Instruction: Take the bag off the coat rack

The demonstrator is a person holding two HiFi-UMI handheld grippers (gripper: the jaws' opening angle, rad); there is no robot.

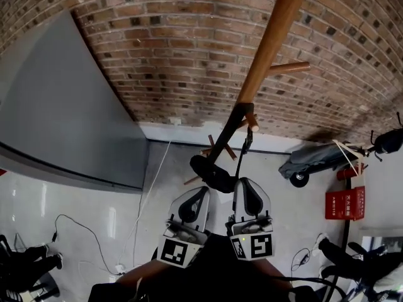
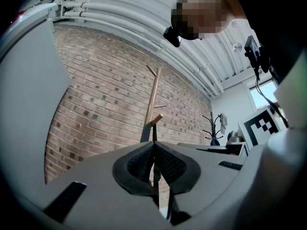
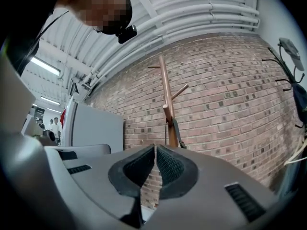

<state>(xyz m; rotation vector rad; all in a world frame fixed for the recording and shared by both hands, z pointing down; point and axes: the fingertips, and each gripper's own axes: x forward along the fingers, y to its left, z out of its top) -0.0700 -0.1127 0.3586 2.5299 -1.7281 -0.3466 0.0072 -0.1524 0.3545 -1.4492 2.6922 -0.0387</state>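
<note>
The left tongs (image 1: 203, 191) and the right tongs (image 1: 244, 181), at six o'clock, face the wooden coat rack (image 1: 271, 39) at twelve o'clock, whose peg (image 1: 252, 121) carries the dark bag (image 1: 211, 172) by its strap (image 2: 153, 134); the left are clamped on that strap, the right closed on nothing.

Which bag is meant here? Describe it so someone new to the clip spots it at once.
Against the brick wall stands a tall wooden coat rack. A dark strap is looped over a short peg low on its pole, and the bag hangs from it: a small black pouch. Nothing else hangs on this rack; its other visible pegs are bare.
</note>
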